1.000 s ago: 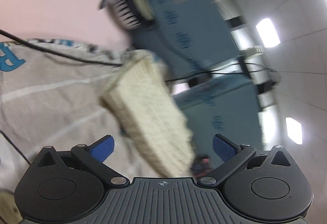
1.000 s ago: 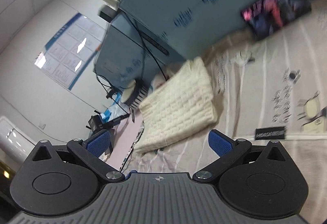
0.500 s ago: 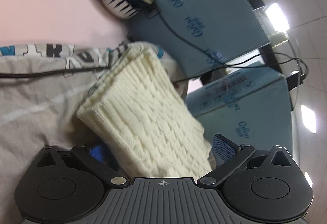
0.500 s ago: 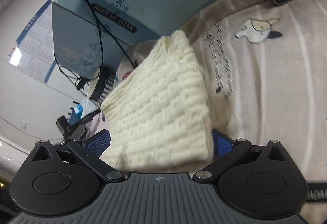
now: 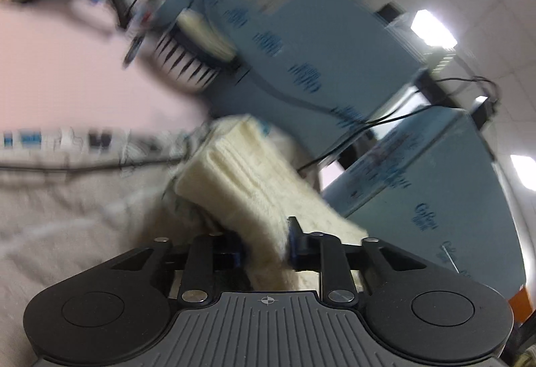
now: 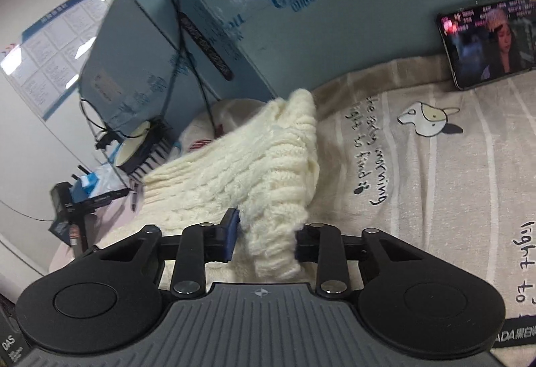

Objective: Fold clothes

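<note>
Cream sweater [image 6: 248,166], folded, is pinched at its near edge by both left gripper [image 5: 264,244] and right gripper [image 6: 264,239], its length running away over the bedsheet [image 6: 452,182].

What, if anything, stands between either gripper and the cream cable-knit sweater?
Nothing visible: the left gripper and the right gripper are each shut on the cream cable-knit sweater, knit pinched directly between their fingers.

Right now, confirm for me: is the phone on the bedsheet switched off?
No. The phone leaning against the blue box has a lit screen showing a video.
</note>
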The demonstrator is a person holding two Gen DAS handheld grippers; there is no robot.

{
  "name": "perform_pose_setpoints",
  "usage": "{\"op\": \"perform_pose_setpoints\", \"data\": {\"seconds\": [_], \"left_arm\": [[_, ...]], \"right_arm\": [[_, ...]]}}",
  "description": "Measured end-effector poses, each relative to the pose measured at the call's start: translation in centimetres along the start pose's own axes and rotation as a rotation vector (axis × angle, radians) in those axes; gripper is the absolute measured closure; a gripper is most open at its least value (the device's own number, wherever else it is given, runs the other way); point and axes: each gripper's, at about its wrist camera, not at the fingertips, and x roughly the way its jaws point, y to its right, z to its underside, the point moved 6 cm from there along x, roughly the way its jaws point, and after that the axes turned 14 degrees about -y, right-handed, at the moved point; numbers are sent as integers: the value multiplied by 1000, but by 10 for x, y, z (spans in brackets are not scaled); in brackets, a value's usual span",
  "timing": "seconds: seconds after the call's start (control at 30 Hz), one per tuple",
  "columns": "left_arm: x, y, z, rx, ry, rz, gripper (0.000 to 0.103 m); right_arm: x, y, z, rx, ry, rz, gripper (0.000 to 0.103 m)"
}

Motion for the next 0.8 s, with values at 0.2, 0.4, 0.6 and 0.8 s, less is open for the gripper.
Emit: {"op": "perform_pose_setpoints", "data": {"seconds": [0.2,0.4,0.6,0.8], "left_arm": [[-30,29,4,143,130,82,85],[-53,85,29,217,129,198,85],[-38,163,78,316,-1,336,85],[7,229,146,363,-206,397,85]], "right_arm": [[-50,-11,7,1,50,-103,80],[-128,4,17,-32,158,-106,81],[-220,59,29,-20,297,-23,81],[-284,135,44,32,368,129,81]]}}
